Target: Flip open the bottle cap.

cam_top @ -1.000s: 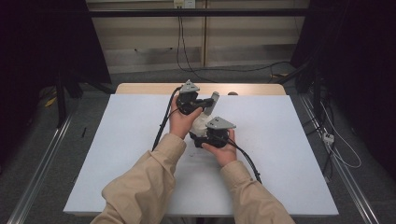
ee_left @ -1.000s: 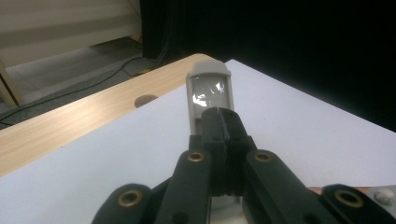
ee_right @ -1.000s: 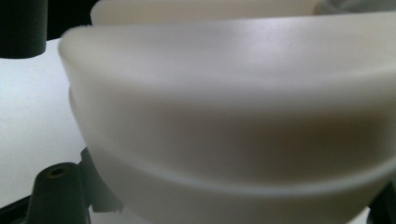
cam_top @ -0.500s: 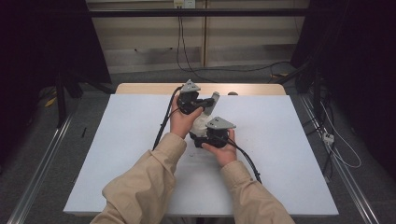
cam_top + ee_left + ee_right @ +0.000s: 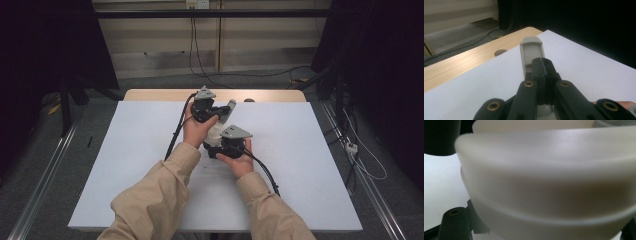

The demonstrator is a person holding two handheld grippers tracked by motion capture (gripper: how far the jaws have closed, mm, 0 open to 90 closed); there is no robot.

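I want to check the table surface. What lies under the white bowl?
Beside the white bowl, white table cover is visible. Directly under it is hidden. The left gripper holds its grey handle.

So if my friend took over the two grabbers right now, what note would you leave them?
Left gripper: jaws shut on the flat pale grey plastic handle, which sticks out past the jaw tips over the white table.
Right gripper: pressed up against the rounded white plastic bowl-shaped body; I cannot tell whether its jaws are open or shut.
Things: handle and body sit between the two grippers near the middle of the table, close to the far wooden edge.
Done: both pieces are in hand.
Left: unclear whether they get joined or pulled apart; check the right grip first.
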